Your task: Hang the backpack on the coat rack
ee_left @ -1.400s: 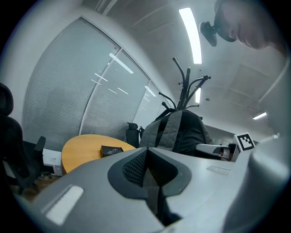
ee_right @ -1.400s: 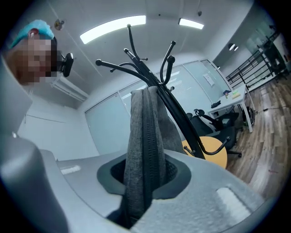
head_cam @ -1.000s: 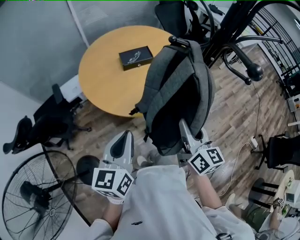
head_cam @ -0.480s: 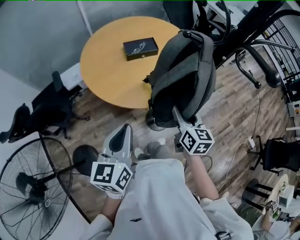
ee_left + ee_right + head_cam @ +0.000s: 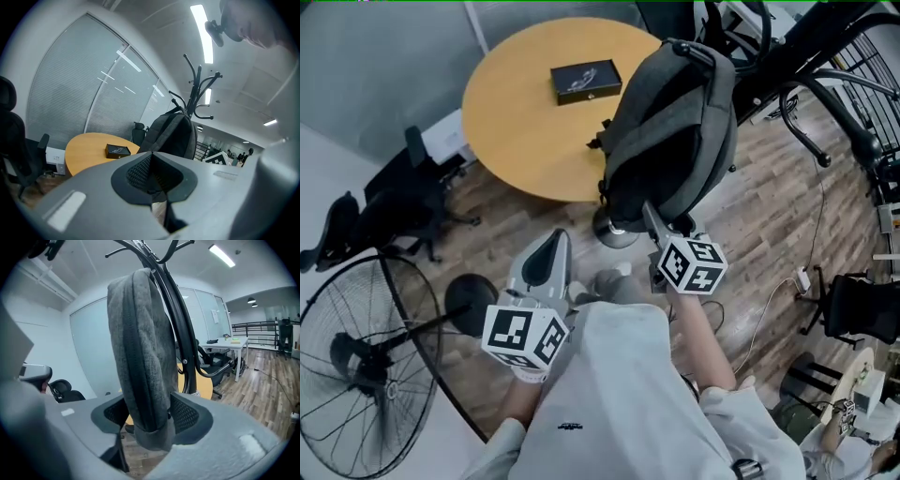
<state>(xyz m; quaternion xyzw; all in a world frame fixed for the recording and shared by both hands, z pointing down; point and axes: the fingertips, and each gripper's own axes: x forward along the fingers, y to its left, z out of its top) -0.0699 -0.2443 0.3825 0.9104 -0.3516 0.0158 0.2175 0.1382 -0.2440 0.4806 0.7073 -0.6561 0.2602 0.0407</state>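
Grey fabric fills the middle of the right gripper view: the backpack [image 5: 140, 357] hangs upright from the black coat rack [image 5: 180, 315], seen edge-on, with its top caught up among the hooks and its bottom hem low in the frame. In the head view it sits upper right of centre [image 5: 670, 131], clear of the round wooden surface [image 5: 516, 122] at upper left that carries a small black box [image 5: 586, 82].

As far as the pictures show, the hanging looks done: the weight appears to be on the rack, not on a gripper. What seems left is to finish letting go and draw the right gripper clear.

The right gripper [image 5: 147, 420] has its jaws opening, spread wide to either side of the backpack's bottom hem. The hem is between the pads, but they do not look to be squeezing it. In the head view this gripper [image 5: 654, 225] reaches up under the bag's lower end. The left gripper [image 5: 150, 173] is pressed together on nothing, held back at lower left of the head view [image 5: 546, 267], well apart from the bag.

The backpack's long axis runs vertically, top up at the hooks, bottom down toward the floor. In the head view that reads as a slant from upper right to lower centre. Its darker panel faces the person.
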